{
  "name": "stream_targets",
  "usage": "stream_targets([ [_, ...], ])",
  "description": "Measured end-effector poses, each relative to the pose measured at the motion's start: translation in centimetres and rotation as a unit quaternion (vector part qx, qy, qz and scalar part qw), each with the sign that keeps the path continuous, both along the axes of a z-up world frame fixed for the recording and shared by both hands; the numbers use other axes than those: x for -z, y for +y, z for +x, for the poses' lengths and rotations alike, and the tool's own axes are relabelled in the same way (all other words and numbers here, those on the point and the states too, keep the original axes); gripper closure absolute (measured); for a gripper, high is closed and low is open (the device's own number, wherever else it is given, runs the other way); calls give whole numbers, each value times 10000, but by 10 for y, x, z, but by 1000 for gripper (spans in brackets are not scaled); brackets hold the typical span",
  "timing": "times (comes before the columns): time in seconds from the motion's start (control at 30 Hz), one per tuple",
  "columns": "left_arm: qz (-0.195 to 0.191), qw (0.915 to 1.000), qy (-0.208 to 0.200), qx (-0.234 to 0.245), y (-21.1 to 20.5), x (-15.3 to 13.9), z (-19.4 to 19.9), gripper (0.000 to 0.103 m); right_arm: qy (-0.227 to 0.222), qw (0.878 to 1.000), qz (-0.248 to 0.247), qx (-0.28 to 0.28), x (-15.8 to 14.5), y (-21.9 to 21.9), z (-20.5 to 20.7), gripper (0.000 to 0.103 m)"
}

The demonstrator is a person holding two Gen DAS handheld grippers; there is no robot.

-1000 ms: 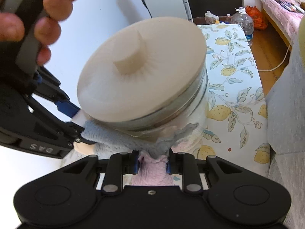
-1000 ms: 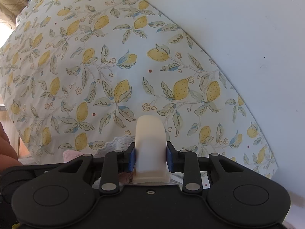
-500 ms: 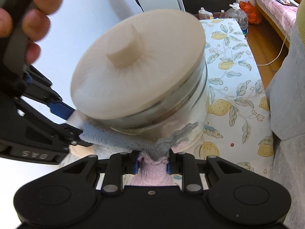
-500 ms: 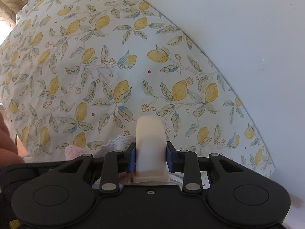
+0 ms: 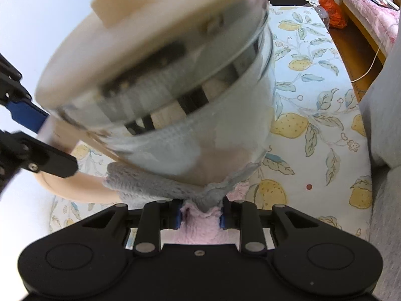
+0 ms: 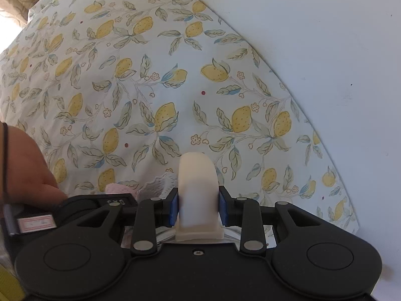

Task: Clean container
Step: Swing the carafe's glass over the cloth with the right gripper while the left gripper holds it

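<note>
A glass jar [image 5: 200, 125] with a cream lid [image 5: 140, 32] fills the left wrist view, tilted and blurred, close to the camera. My left gripper [image 5: 200, 212] is shut on a grey and pink cloth [image 5: 160, 183] that presses against the jar's lower wall. My right gripper [image 6: 198, 207] is shut on the cream tab [image 6: 196, 190] of the jar's lid. Its blue-padded fingers [image 5: 27, 115] show at the left of the left wrist view beside the jar.
A lemon-print tablecloth [image 6: 150, 87] covers the table below. A white wall [image 6: 313, 37] stands beside it. In the left wrist view there is a water bottle [image 5: 315, 2], a red bag [image 5: 335, 15], a pink bed [image 5: 371, 7] and a grey surface [image 5: 386, 125] at right.
The jar has come closer to the left camera and tilted, so its glass wall now shows above the cloth. The right gripper keeps its hold on the tab.
</note>
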State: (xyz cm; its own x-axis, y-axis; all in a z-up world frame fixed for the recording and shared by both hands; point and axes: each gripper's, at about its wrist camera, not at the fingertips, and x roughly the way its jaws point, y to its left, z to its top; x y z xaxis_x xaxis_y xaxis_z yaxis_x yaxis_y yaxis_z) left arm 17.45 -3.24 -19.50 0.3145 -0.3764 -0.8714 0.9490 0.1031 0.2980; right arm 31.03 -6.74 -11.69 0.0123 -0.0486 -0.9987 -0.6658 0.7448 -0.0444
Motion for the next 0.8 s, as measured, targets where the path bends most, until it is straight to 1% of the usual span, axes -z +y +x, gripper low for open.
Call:
stream_targets([
  [0.13,-41,9998,95,-163,-1,9,3,78,7,10000,1,-29,0,0,0,67],
  [0.2,-30,9998,99,-162,-2,13,2,78,10,10000,2,-44,-1,0,0,67],
  [0.37,-6,9996,213,-186,-3,12,6,78,19,10000,3,-80,-1,-1,-1,67],
  [0.43,-8,9994,287,-215,-2,7,10,78,23,10000,14,-90,0,0,-1,67],
  [0.53,-1,9994,288,-204,1,-1,12,78,36,9999,65,-79,1,-1,-1,67],
  [0.73,-61,9996,194,-216,7,-26,18,78,64,9999,97,-115,0,-2,0,67],
  [0.8,-113,9996,107,-236,9,-35,20,78,74,9998,96,-137,0,-2,0,67],
])
